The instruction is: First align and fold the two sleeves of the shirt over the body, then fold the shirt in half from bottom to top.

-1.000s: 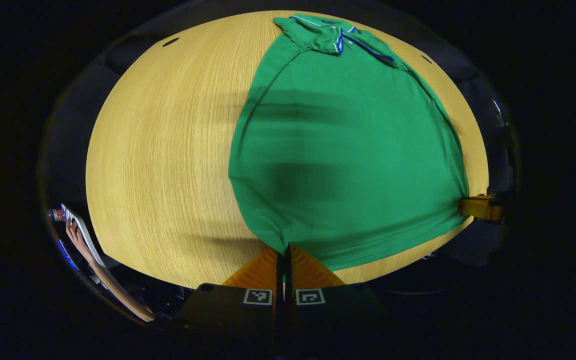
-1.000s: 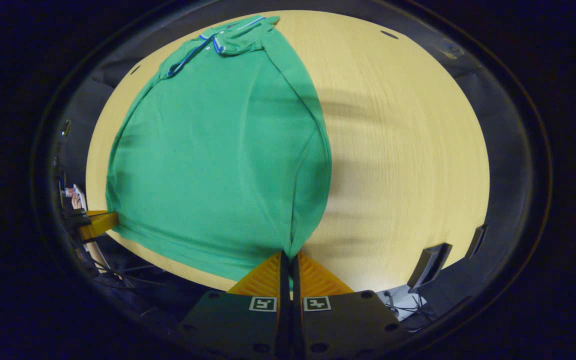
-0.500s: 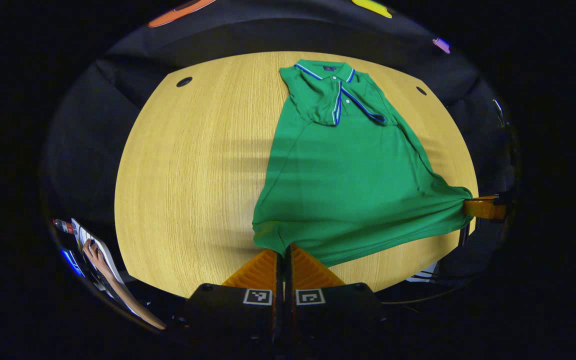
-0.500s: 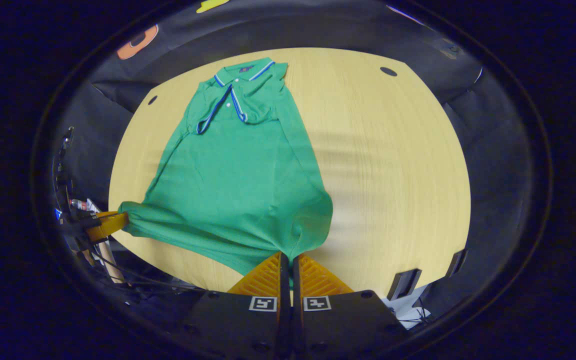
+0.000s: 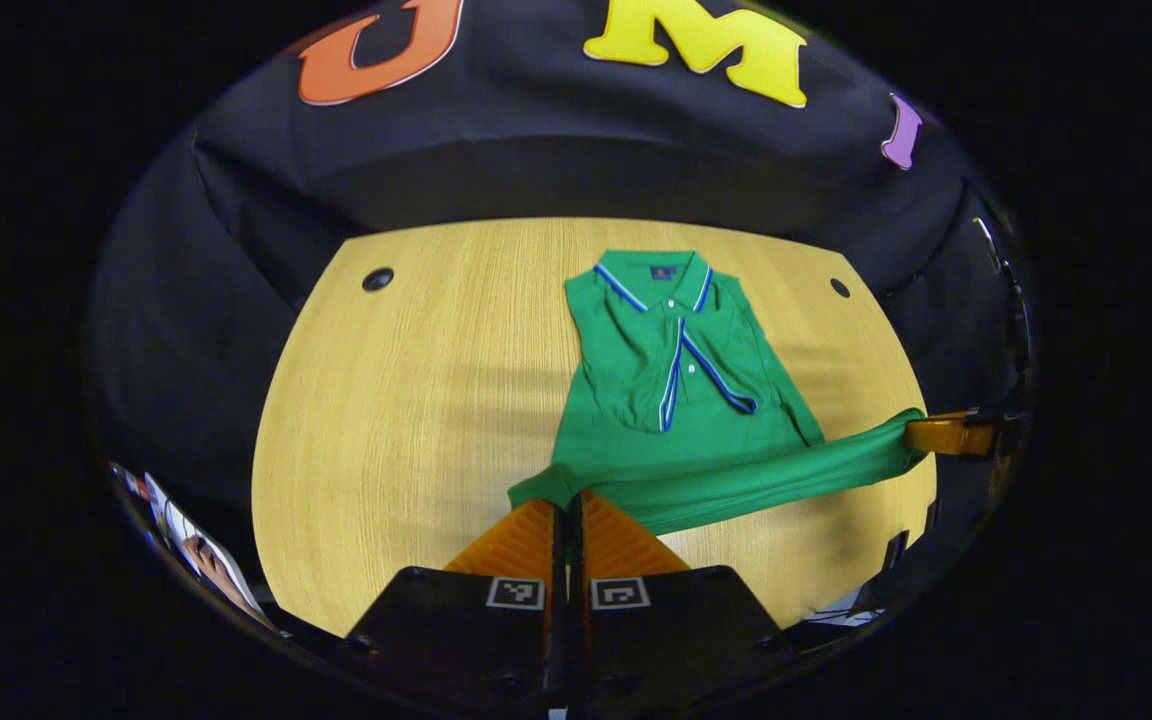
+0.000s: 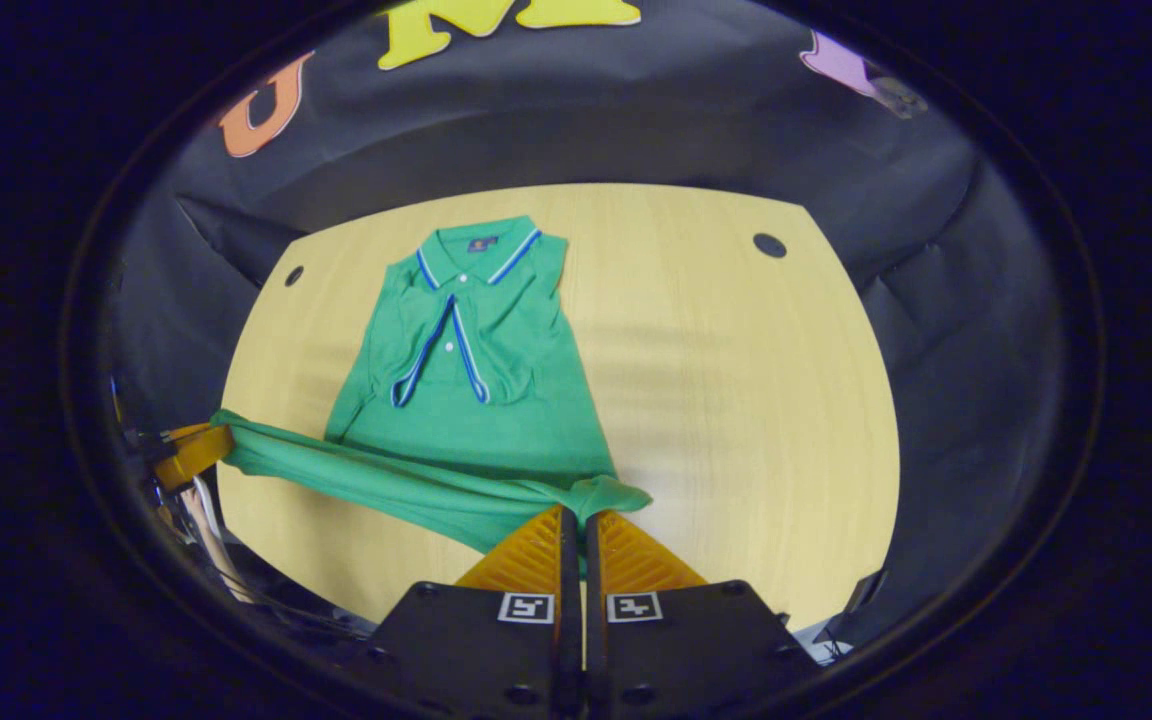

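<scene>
We are working over the table (image 5: 386, 400), the pale wood surface across the middle of both views, with the shirt (image 5: 676, 390) lying right of centre in the left gripper view and left of centre in the right gripper view, collar toward the top. Both sleeves are looking folded in over the body already, so we are judging this to be the bottom-to-top fold. We are lifting the hem (image 6: 376, 480) as a taut band between the two tools. Our left gripper (image 5: 568, 515), at the bottom centre of its own view, is pinching one hem corner with its jaws closed on the cloth; our right gripper (image 6: 576, 520) is doing the same at the other corner, also closed on the shirt. To do this well we are keeping both corners level, holding the hem stretched so it is not sagging, and carrying it straight toward the collar (image 6: 476, 250) so the edges are meeting square. We are seeing no containers here, so nothing is being held in any
</scene>
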Motion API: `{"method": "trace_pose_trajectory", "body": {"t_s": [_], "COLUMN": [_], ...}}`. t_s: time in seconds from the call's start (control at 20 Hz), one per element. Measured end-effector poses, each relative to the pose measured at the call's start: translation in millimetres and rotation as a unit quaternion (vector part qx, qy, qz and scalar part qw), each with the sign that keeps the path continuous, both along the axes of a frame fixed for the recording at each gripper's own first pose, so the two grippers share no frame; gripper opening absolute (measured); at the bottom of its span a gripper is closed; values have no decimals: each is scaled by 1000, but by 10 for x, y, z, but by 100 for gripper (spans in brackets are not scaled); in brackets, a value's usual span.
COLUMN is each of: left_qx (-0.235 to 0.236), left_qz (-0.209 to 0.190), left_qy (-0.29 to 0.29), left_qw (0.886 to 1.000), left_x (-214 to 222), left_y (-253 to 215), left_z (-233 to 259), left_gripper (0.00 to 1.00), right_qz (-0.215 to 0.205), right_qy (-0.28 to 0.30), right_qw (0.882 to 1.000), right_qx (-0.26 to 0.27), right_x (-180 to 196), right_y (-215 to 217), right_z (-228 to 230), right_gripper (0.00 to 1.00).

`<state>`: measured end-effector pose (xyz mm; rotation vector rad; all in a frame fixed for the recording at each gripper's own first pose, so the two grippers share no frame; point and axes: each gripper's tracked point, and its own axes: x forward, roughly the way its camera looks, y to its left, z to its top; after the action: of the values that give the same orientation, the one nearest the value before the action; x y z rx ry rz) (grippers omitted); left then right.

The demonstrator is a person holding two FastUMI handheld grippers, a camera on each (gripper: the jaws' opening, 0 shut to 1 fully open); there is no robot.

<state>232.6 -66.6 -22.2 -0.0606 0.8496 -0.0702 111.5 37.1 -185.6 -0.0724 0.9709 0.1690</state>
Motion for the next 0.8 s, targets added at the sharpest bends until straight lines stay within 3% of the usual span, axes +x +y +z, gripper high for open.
{"method": "trace_pose_trajectory", "body": {"t_s": [0.2, 0.4, 0.5, 0.8], "left_qx": [9, 8, 7, -12], "left_qz": [11, 41, 56, 89], "left_qy": [-42, -65, -84, -129], "left_qw": [999, 997, 995, 987], "left_x": [468, 985, 1280, 2158], "left_y": [45, 120, 147, 127], "left_z": [107, 67, 43, -238], "left_gripper": [3, 3, 0, 3], "right_qz": [-18, -26, -25, -17], "right_qy": [-42, -97, -121, -183], "right_qw": [999, 994, 991, 983], "right_qx": [14, 38, 45, 27], "right_x": [505, 1085, 1389, 2274], "right_y": [154, 304, 367, 529], "right_z": [134, 247, 289, 43], "right_gripper": [7, 2, 7, 5]}}
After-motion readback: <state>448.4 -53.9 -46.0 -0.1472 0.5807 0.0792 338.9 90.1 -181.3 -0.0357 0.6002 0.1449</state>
